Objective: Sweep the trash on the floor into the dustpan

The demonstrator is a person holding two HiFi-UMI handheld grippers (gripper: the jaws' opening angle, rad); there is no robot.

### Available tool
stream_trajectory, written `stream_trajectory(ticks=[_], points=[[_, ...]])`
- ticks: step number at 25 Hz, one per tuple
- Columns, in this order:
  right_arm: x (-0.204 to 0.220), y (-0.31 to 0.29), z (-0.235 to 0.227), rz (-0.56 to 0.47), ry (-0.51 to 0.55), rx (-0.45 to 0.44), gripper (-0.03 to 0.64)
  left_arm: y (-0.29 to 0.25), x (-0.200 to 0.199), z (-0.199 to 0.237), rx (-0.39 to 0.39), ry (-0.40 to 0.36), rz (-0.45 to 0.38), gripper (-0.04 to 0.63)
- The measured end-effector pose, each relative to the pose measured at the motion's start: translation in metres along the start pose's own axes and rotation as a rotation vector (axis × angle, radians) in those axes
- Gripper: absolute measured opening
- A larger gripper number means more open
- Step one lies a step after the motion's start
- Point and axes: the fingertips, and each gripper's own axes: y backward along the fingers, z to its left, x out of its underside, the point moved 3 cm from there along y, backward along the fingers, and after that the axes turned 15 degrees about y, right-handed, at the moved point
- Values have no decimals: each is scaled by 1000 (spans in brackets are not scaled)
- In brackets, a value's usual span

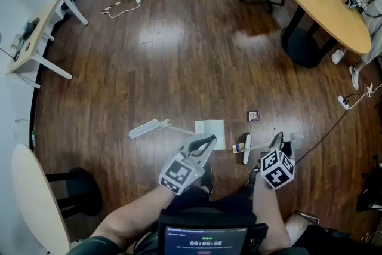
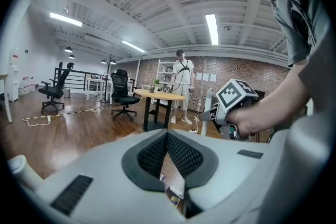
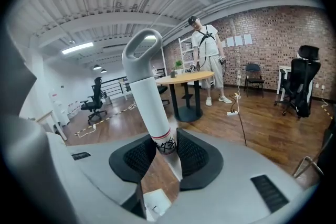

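Right gripper (image 3: 167, 148) clamps the broom handle (image 3: 148, 92), ready to sweep. Left gripper (image 2: 167, 139) is closed and empty, beside the dustpan (image 1: 210, 128), likely to steady it. Wrapper (image 1: 253, 116) unswept.

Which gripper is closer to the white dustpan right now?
Left. The left gripper sits right at the near edge of the dustpan; the right gripper is farther off to its right, shut on the brush handle.
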Motion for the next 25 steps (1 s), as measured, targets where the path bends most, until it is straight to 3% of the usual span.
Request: stream_trajectory(ticks=[12, 17, 25], points=[[-24, -27, 91, -40, -67, -133, 152, 39, -2, 39, -91, 26, -33, 11], [-34, -27, 91, -57, -56, -162, 147, 39, -2, 41, -110, 43, -40, 11], [-58, 1, 56, -107, -63, -181, 147, 28, -19, 20, -69, 44, -64, 11]])
